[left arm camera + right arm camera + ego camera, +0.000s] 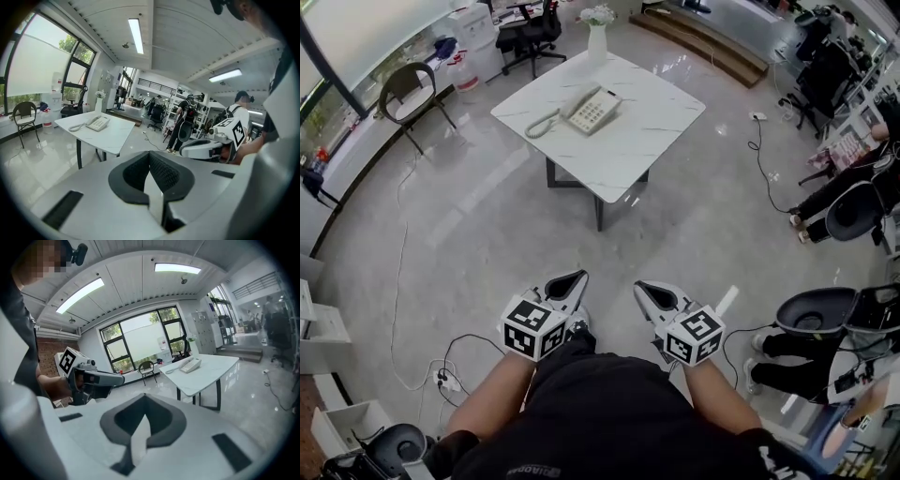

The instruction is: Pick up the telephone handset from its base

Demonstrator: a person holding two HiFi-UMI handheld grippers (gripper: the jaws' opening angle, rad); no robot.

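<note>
Both empty with jaws together, left gripper (565, 286) and right gripper (652, 292) are being held well short of the table (647, 131), probably closed for the approach. Telephone handset (577, 101) is being cradled on its base (594, 112) atop the table, vase (597, 37) at its far corner. Nothing is being seen blocking the way.

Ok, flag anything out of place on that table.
Nothing stands out. The handset sits on its base, with the cord coiled beside it on the table. The vase stands upright at the far corner. No spill or damage shows.
</note>
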